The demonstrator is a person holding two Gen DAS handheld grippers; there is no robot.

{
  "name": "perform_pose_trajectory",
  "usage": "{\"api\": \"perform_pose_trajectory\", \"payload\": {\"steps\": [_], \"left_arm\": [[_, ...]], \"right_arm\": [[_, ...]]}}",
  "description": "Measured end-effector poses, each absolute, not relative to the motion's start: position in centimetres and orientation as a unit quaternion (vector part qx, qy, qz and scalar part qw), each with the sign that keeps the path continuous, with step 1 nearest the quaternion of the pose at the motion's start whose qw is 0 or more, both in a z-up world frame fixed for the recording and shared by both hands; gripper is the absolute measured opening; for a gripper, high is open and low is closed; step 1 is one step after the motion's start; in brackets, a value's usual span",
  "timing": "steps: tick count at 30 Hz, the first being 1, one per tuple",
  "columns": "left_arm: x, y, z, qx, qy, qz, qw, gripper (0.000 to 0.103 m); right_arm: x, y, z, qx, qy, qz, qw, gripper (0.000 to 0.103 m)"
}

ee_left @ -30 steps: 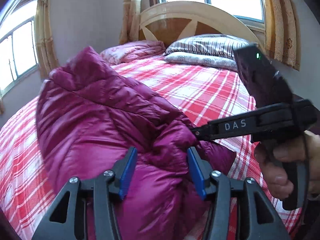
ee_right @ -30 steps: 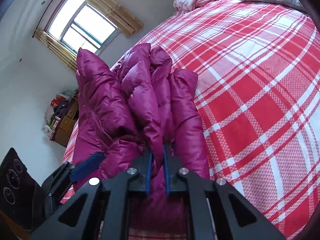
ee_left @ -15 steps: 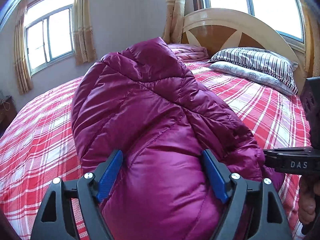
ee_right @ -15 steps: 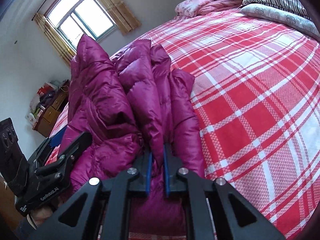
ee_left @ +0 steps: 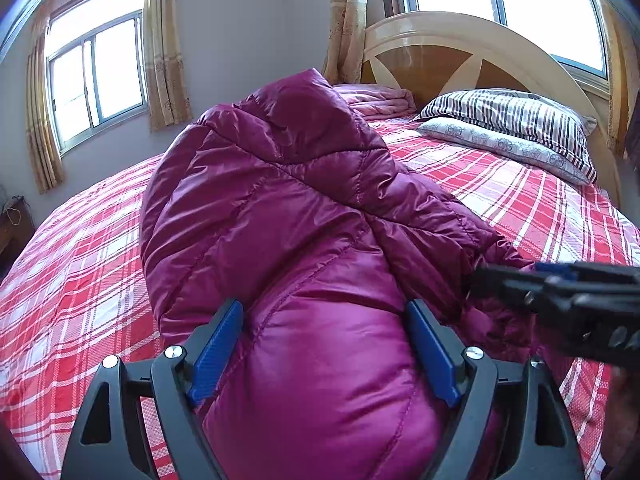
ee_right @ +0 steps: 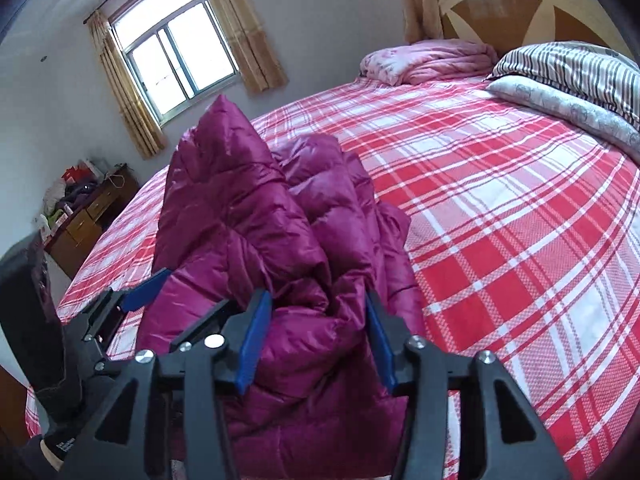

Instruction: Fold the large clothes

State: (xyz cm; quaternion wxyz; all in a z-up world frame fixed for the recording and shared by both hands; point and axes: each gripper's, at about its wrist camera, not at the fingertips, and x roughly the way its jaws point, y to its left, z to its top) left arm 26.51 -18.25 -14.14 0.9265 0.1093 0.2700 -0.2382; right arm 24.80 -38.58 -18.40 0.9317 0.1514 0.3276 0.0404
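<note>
A magenta puffer jacket [ee_left: 280, 208] lies bunched in a thick fold on the red plaid bed [ee_left: 80, 260]. My left gripper [ee_left: 324, 348] stands wide, with the jacket's near bulge filling the gap between its blue pads [ee_left: 218, 344]. In the right wrist view the same jacket [ee_right: 248, 216] rises in peaked folds. My right gripper [ee_right: 318, 340] is opening, and a loose fold of the jacket sits between its parted jaws. The right gripper [ee_left: 552, 292] shows at the jacket's right edge in the left wrist view. The left gripper [ee_right: 144, 292] shows at its left side in the right wrist view.
Striped and patterned pillows [ee_left: 512, 120] and a folded pink quilt [ee_right: 432, 60] lie by the wooden headboard [ee_left: 440, 48]. A cluttered wooden dresser [ee_right: 88, 220] stands beyond the bed's left side. The plaid sheet [ee_right: 500, 220] stretches bare to the right of the jacket.
The right jaws, shut on a jacket fold in both earlier frames, have parted. The left jaws widened a second ago and the left gripper swung round the jacket, then held still.
</note>
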Motion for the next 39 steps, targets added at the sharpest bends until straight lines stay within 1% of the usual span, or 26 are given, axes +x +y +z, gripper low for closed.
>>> {"api": "perform_pose_trajectory", "payload": {"steps": [6,10,16,17,18,19,21,24,28,29,30,32,33,34,35,36,39], "left_arm": [[27.1,-15.1,-11.5,0.033,0.232,-0.211,0.949,0.084],[30.2,-15.2,-12.5,0.048,0.266,-0.157,0.950,0.086],[31.2,-15.0,-13.9,0.023,0.285,-0.167,0.944,0.087],[31.1,-15.1,-13.9,0.026,0.284,-0.167,0.944,0.087],[31.1,-15.2,-13.9,0.030,0.284,-0.167,0.944,0.087],[31.0,-15.2,-13.8,0.030,0.283,-0.167,0.944,0.087],[31.0,-15.4,-13.7,0.030,0.285,-0.169,0.943,0.087],[30.7,-15.4,-13.0,0.031,0.282,-0.173,0.943,0.087],[29.8,-13.2,-10.4,0.005,0.224,-0.166,0.960,0.087],[30.0,-12.5,-10.0,-0.004,0.219,-0.156,0.963,0.087],[30.5,-12.0,-9.9,-0.011,0.223,-0.148,0.963,0.088],[31.7,-11.2,-10.6,-0.017,0.247,-0.141,0.959,0.088],[32.2,-11.0,-11.1,-0.016,0.258,-0.136,0.957,0.088],[32.6,-11.0,-11.5,-0.013,0.266,-0.132,0.955,0.088],[33.0,-10.9,-12.0,-0.009,0.275,-0.128,0.953,0.088],[33.2,-11.0,-12.3,-0.006,0.281,-0.129,0.951,0.088],[33.3,-11.5,-12.5,-0.003,0.279,-0.139,0.950,0.088]], "right_arm": [[25.0,-38.9,-19.1,0.141,0.344,0.032,0.928,0.042],[24.9,-38.8,-19.4,0.134,0.347,0.031,0.928,0.042],[24.8,-39.1,-19.5,0.135,0.354,0.026,0.925,0.040],[24.4,-39.2,-18.9,0.136,0.347,0.015,0.928,0.040],[24.0,-39.1,-18.2,0.132,0.337,0.003,0.932,0.045],[23.5,-39.0,-17.2,0.124,0.323,-0.010,0.938,0.047],[22.9,-38.4,-15.2,0.109,0.300,-0.015,0.948,0.047],[23.8,-37.0,-12.7,0.096,0.285,0.011,0.954,0.047],[27.8,-34.6,-10.6,0.057,0.280,0.046,0.957,0.048],[29.3,-33.7,-10.5,0.033,0.288,0.045,0.956,0.051],[30.7,-33.1,-10.6,0.016,0.296,0.038,0.954,0.063],[33.4,-32.9,-11.6,-0.001,0.313,0.027,0.949,0.075],[34.4,-33.0,-12.2,0.002,0.319,0.025,0.947,0.074],[34.8,-33.5,-12.8,0.010,0.328,0.032,0.944,0.046],[35.4,-33.9,-13.6,0.029,0.352,0.058,0.934,0.023],[35.3,-34.5,-14.2,0.052,0.363,0.070,0.928,0.009],[33.1,-35.9,-14.4,0.058,0.348,0.062,0.934,0.008]]}}
